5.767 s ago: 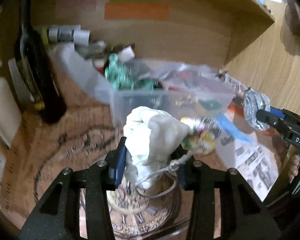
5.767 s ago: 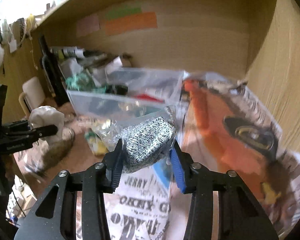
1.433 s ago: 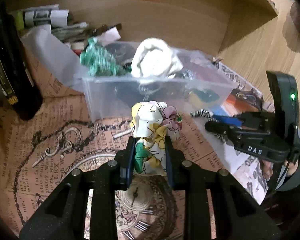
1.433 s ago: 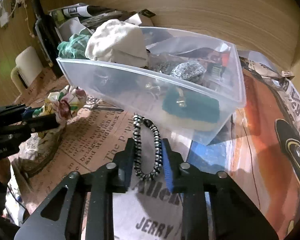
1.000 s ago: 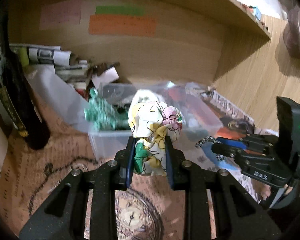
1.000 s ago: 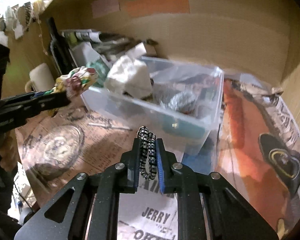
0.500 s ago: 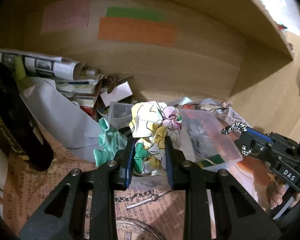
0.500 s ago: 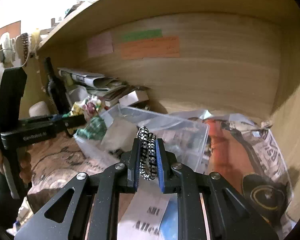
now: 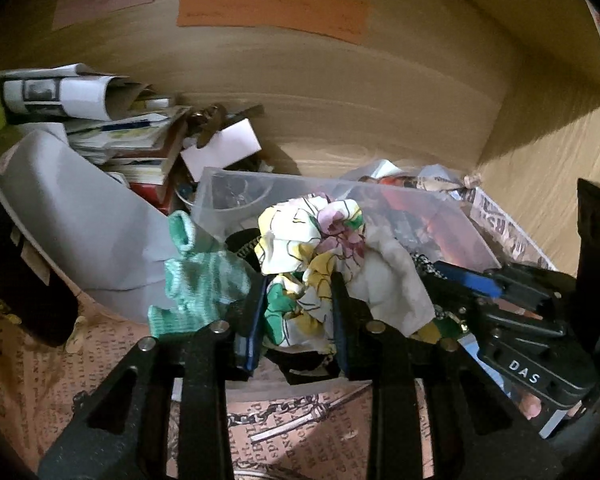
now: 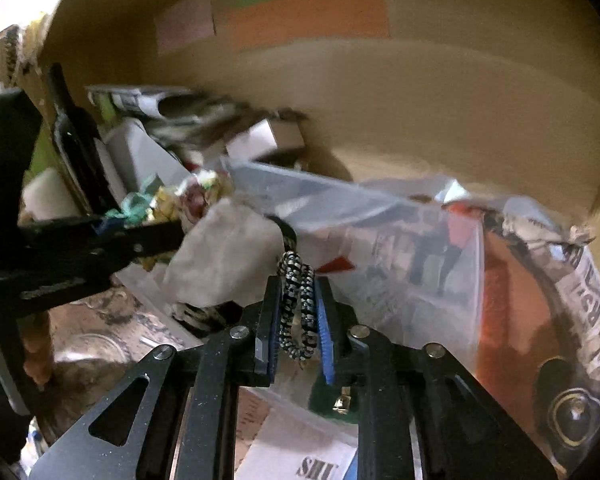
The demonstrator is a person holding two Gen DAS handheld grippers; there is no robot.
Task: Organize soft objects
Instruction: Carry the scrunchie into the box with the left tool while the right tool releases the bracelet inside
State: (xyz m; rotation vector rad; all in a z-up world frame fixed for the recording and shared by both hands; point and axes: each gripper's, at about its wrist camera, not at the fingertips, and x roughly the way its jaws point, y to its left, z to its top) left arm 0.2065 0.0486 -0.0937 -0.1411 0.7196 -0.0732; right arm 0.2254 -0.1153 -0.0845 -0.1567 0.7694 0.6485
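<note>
Now that you have carried both grippers up off the printed paper and over the clear plastic bin (image 9: 236,184), where half a second ago they were only approaching it, the job has moved from lifting to dropping. The bin sits against the wooden back wall (image 9: 340,92) and is the largest thing to mind; the right wrist view is smeared by motion, so its rim there is hard to place exactly. Inside it the white cloth (image 9: 396,280) you put in earlier lies heaped just right of centre, and the green knitted piece (image 9: 196,280) hangs over the left wall. Your left gripper (image 9: 298,312) has its jaws narrowed on the floral cloth (image 9: 312,240), which bulges above the pads and appears to be over the bin's near left part, touching or nearly touching the white cloth. Your right gripper (image 10: 296,320) is pinched tight on the black-and-white braided cord (image 10: 298,300), a small loop standing up between the pads, held over the bin just right of the white cloth. Both pieces look ready to be let go. I would judge the floral cloth the safer drop, since it is bulky and sits well inside; the cord is thin and may cling to a pad, so spread those jaws fully before you pull away.
</note>
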